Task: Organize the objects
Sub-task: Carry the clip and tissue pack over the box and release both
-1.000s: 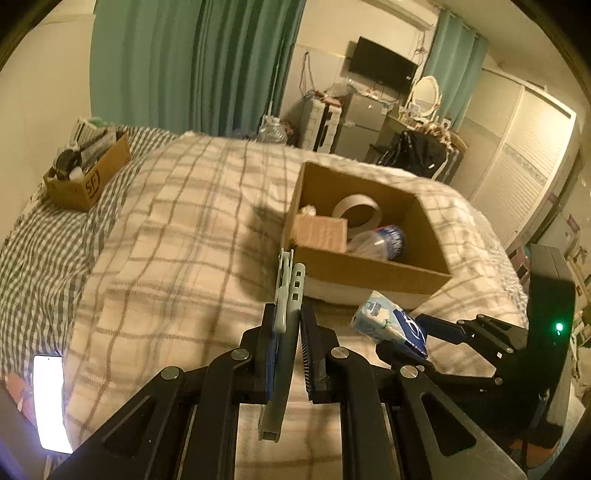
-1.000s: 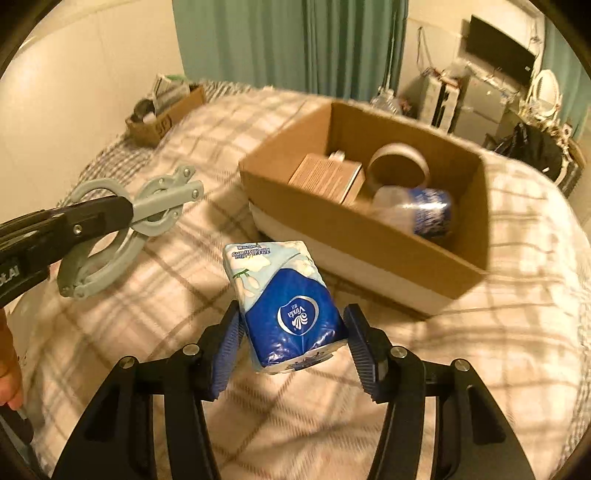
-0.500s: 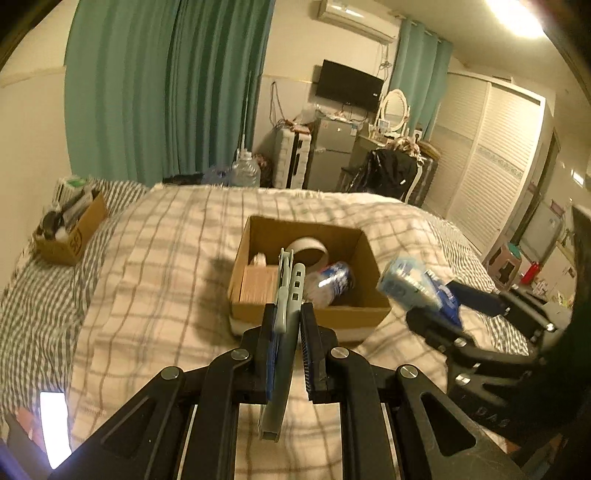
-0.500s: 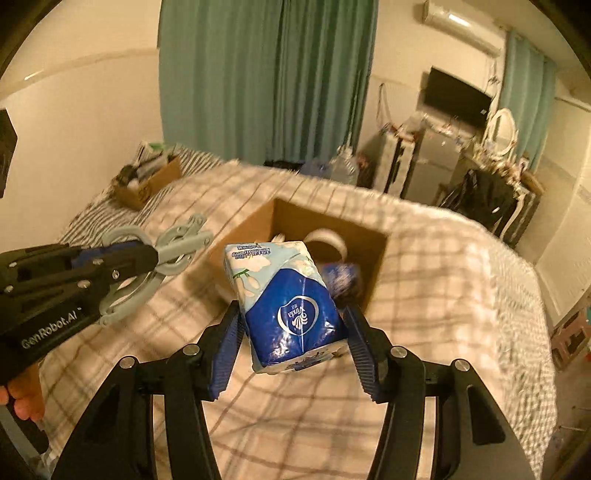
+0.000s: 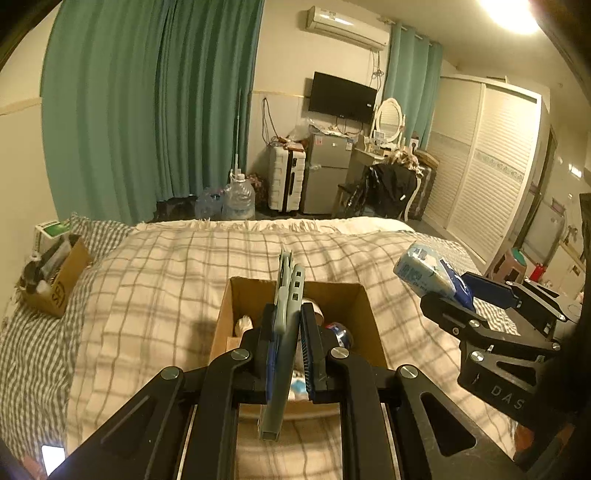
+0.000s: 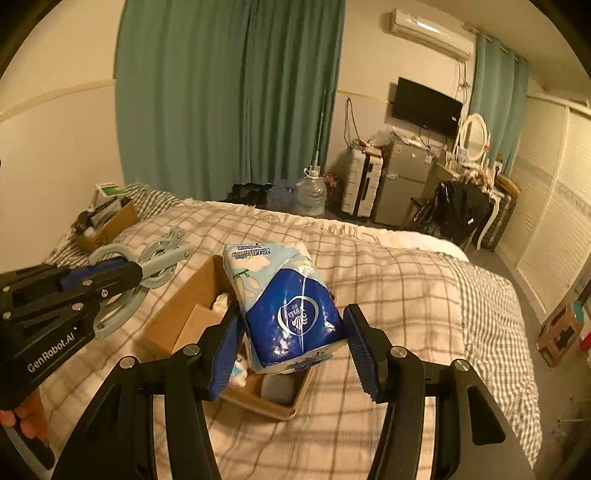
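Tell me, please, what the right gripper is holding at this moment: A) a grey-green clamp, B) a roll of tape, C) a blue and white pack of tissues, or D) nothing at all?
C: in the right wrist view the right gripper has its blue pads closed on the blue and white pack of tissues, above the cardboard box; the grey-green clamp sits in the left gripper.

Lighting: warm, dim; ceiling lamp (image 5: 511, 13) glared at upper right. Fisheye edges bent and vignetted. Bed (image 5: 155, 266) carried soft shadows.
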A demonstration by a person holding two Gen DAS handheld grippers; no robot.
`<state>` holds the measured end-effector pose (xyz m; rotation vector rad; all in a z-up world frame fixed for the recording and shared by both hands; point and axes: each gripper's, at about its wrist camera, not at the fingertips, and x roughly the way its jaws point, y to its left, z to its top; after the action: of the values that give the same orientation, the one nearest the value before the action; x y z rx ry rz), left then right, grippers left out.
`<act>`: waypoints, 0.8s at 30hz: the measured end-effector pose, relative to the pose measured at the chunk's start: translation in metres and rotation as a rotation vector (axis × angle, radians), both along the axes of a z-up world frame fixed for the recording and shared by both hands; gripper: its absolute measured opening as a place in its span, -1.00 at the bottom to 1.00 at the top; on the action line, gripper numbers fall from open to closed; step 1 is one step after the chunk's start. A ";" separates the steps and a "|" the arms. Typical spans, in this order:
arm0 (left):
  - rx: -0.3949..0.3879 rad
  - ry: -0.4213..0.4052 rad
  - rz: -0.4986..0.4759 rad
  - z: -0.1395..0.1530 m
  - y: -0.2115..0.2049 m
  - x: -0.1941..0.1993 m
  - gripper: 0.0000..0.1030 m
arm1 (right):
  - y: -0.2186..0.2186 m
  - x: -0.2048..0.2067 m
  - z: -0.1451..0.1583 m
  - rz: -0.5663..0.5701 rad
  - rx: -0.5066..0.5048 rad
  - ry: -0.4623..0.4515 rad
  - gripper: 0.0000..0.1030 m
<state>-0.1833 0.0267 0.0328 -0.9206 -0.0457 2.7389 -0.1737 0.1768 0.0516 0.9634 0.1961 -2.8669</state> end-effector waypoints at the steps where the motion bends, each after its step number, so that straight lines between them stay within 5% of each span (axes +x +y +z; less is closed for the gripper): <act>1: -0.002 -0.006 0.000 -0.005 0.001 -0.008 -0.79 | 0.002 -0.010 -0.003 -0.006 -0.010 -0.007 0.04; 14: -0.018 -0.102 -0.002 -0.082 0.010 -0.091 -0.79 | 0.002 -0.101 -0.084 -0.010 0.001 -0.111 0.02; 24: -0.020 -0.113 -0.040 -0.101 0.019 -0.100 -0.72 | 0.008 -0.109 -0.110 -0.022 -0.052 -0.075 0.25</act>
<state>-0.2832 0.0461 -0.0678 -1.0690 -0.0198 2.6534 -0.2829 0.1852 -0.0579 1.0668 0.1037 -2.8344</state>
